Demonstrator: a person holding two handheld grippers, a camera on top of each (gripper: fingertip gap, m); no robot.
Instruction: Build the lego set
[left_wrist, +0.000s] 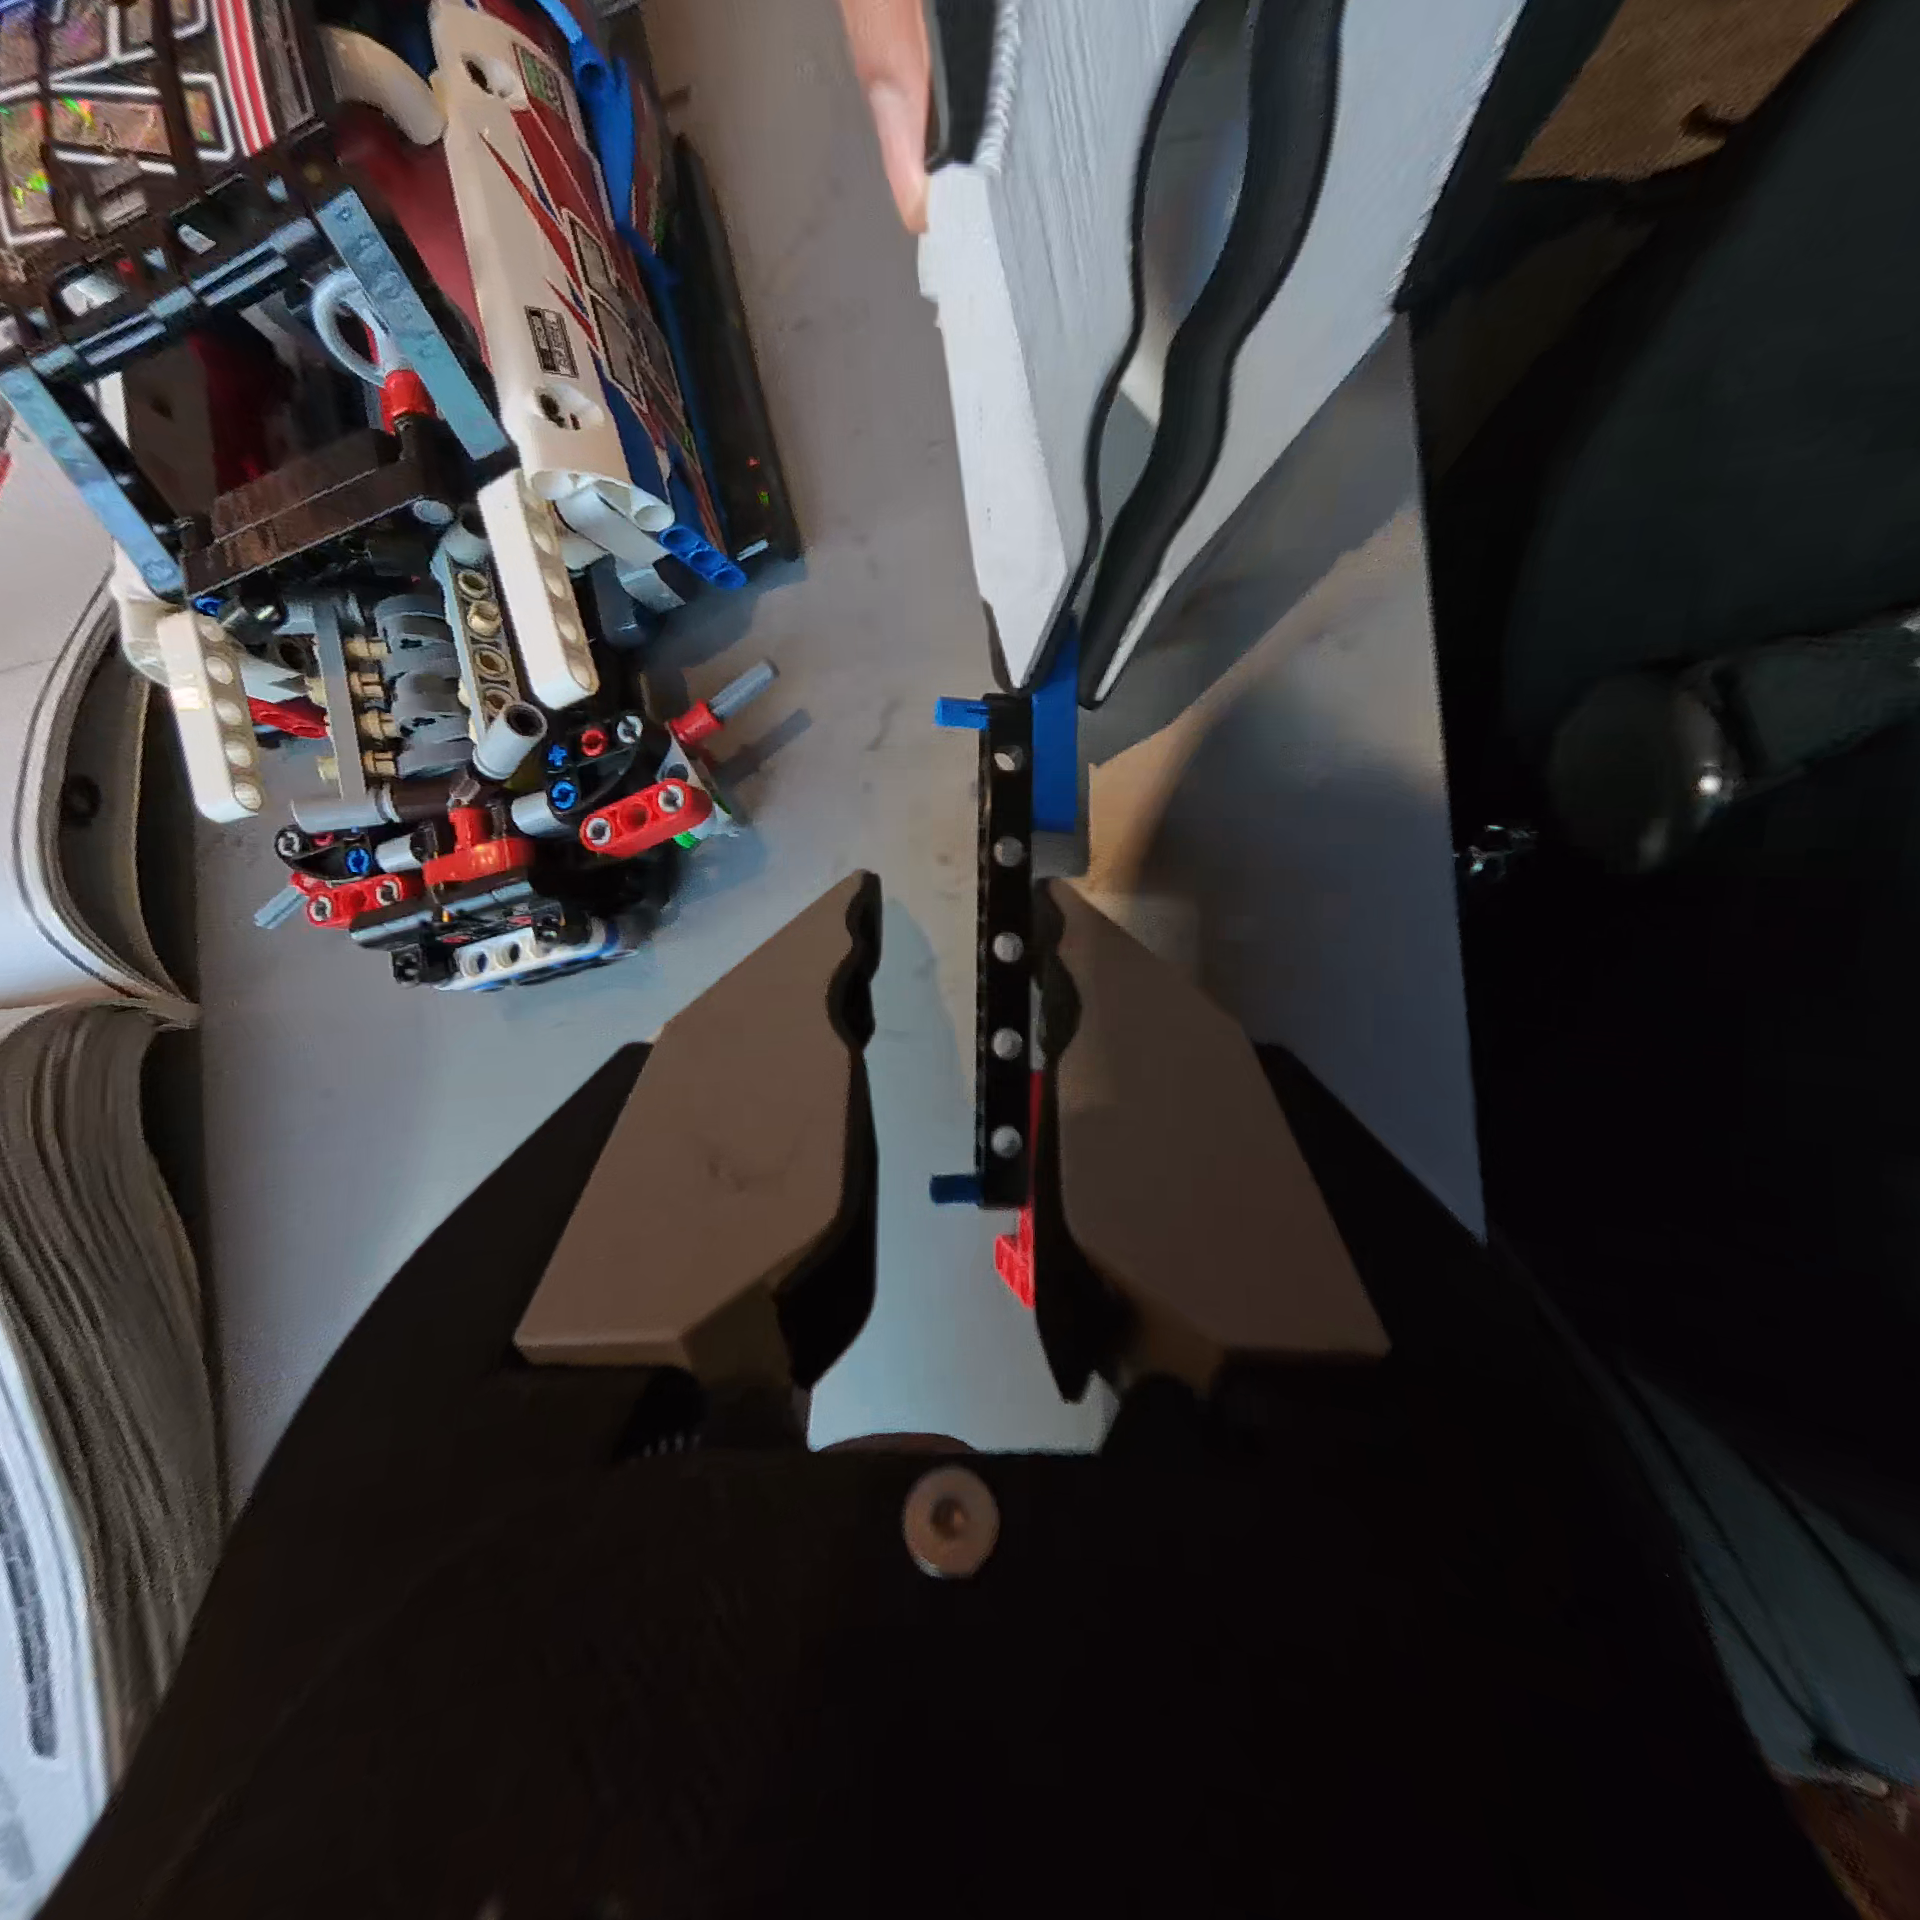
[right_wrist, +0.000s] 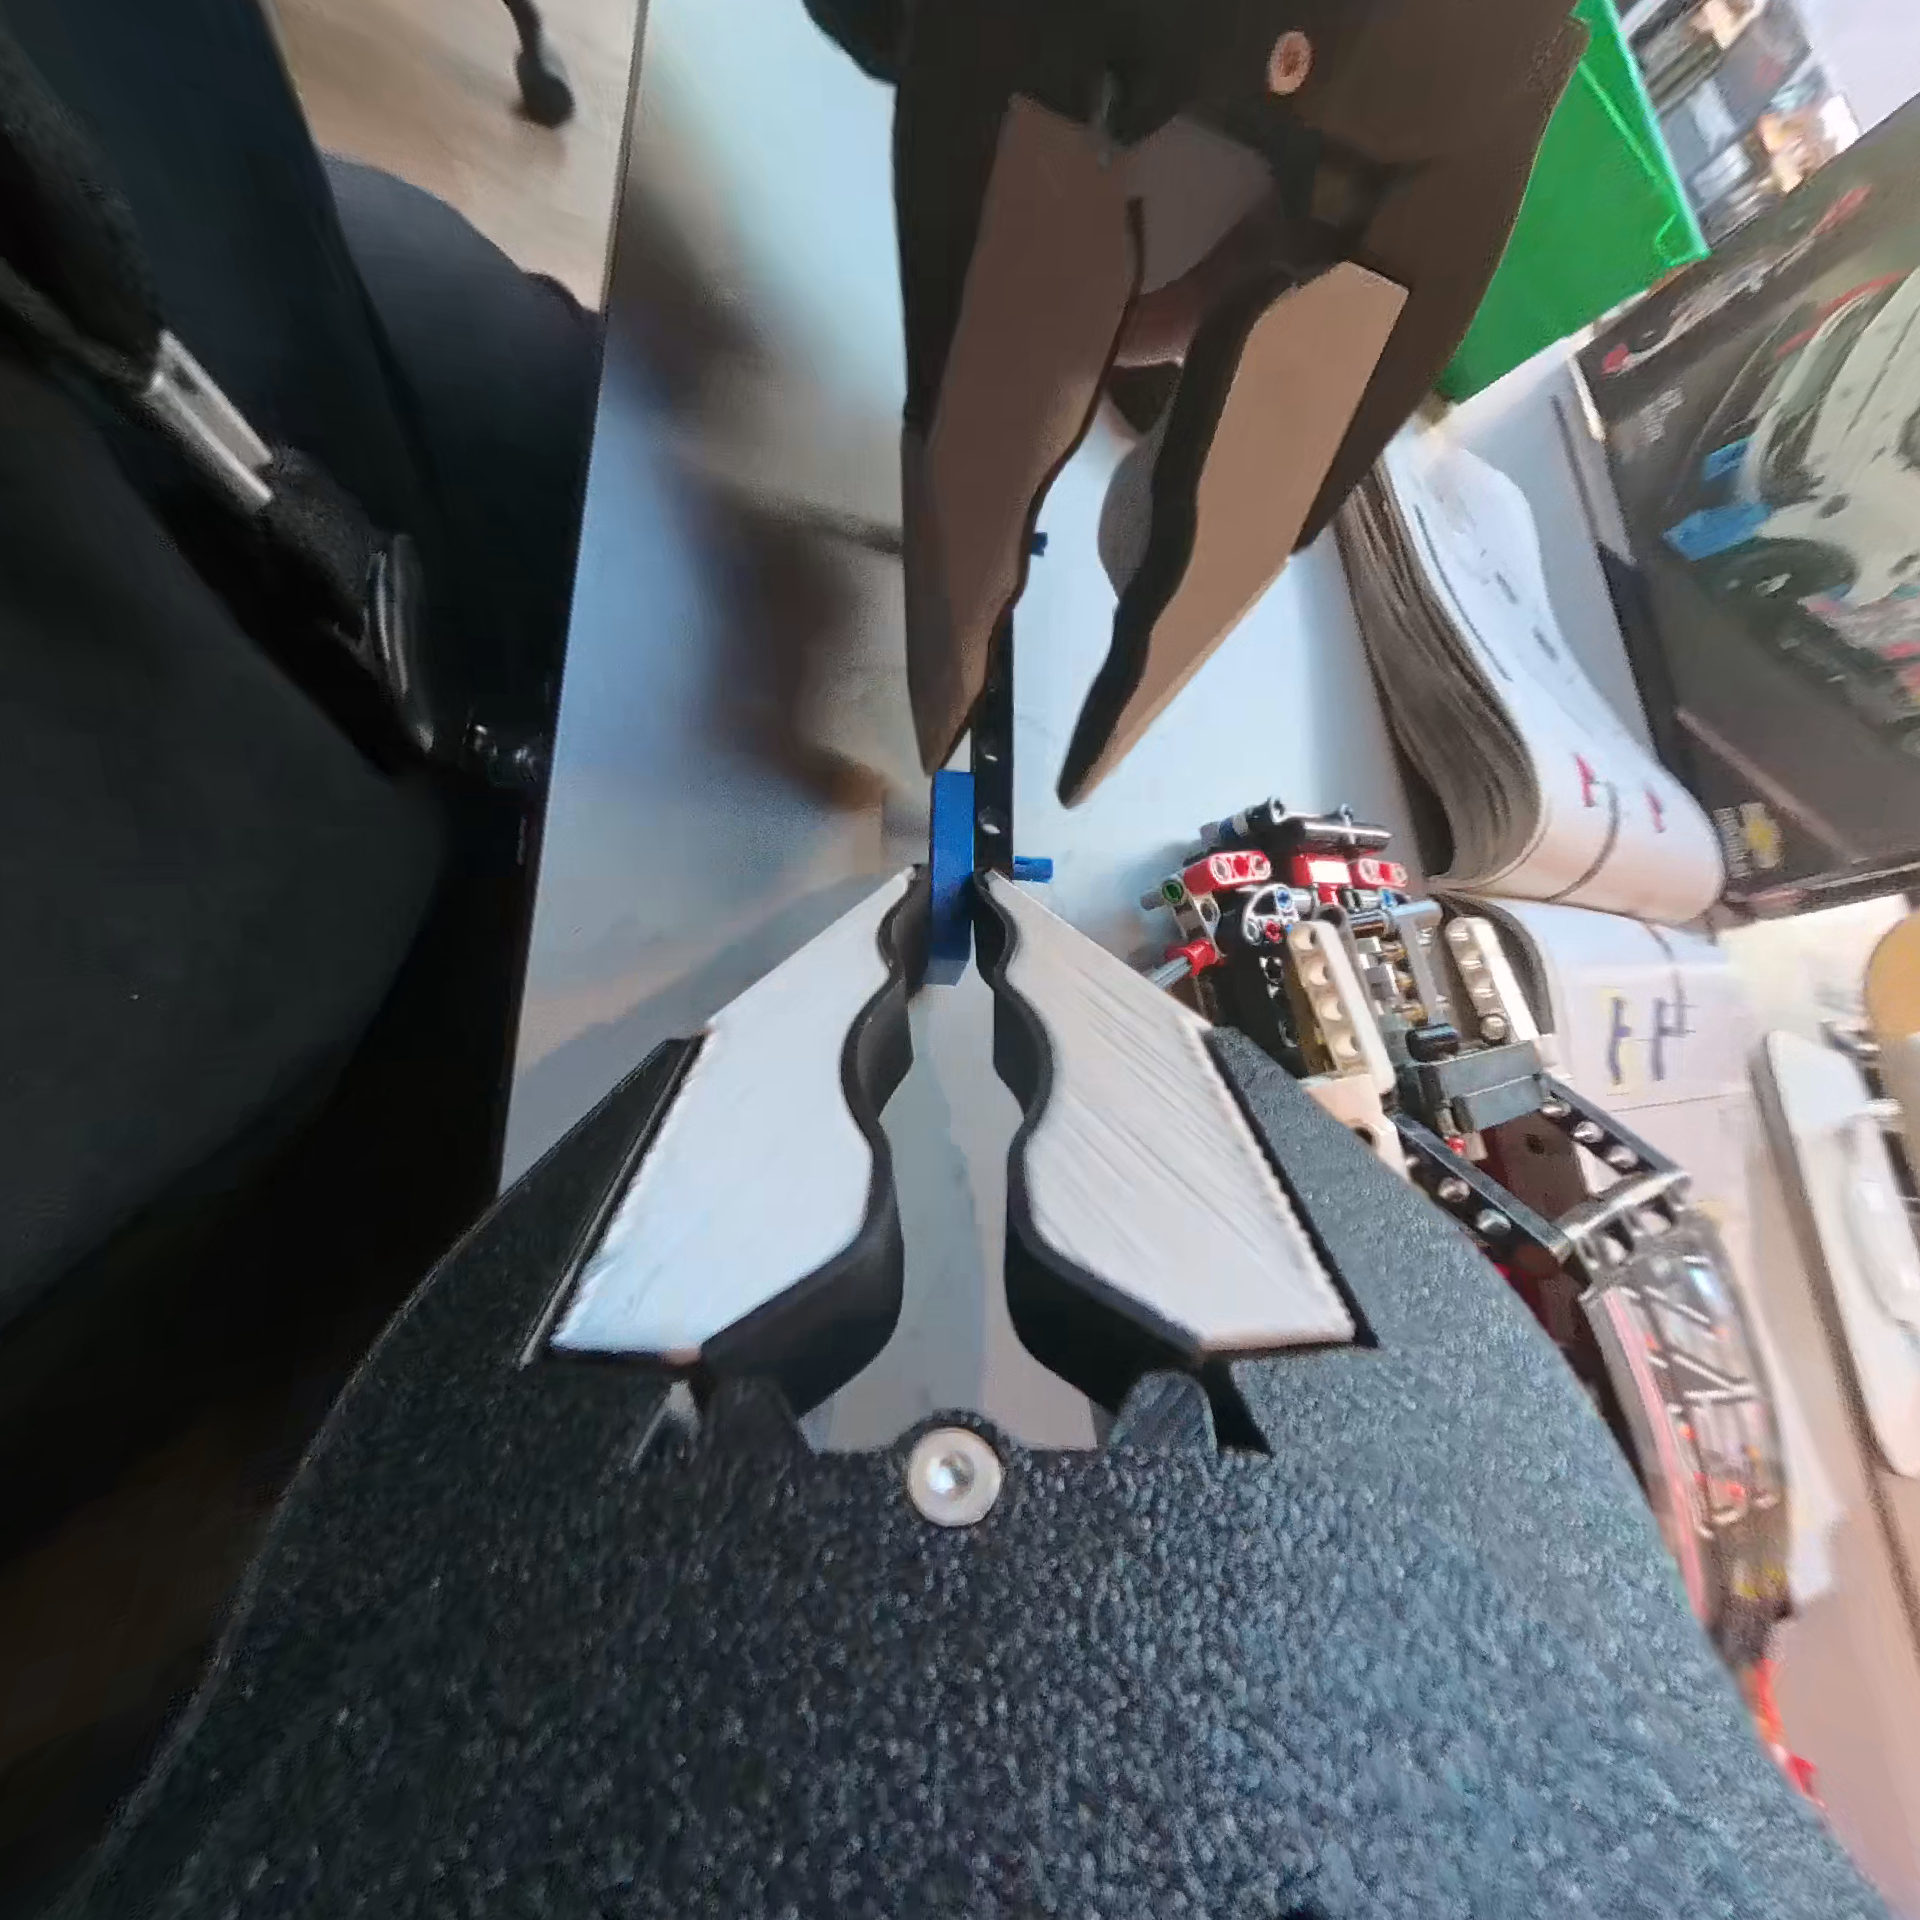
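Pages of a thick instruction booklet (left_wrist: 94, 1299) are seen at the far left of the left wrist view, fanned open on the pale table (left_wrist: 883, 436). Next to it the part-built lego model (left_wrist: 416, 644) lies well apart from both tools, presumably parked while a sub-assembly is prepared. Further right, the left gripper (left_wrist: 961, 904) is spread open; only its right-hand finger rests against the black holed beam (left_wrist: 1006, 951), so the beam is steadied, not clamped. Blue pins (left_wrist: 956, 713) project from both ends of the beam, and a small red piece (left_wrist: 1020, 1262) sits at its near end. At the beam's far end a blue piece (left_wrist: 1055, 769) is pinched by the right gripper (right_wrist: 948, 904), whose pale fingers are pressed together on it; the sub-assembly is thus carried in the air by that grip, probably so that the other tool can be repositioned or a part pressed home.

Contact of the pads on the blue piece is shown plainly in the right wrist view, as are a green sheet (right_wrist: 1558, 208) and a printed box (right_wrist: 1787, 520) behind the booklet. The row of holes and the red piece are shown only in the left wrist view.
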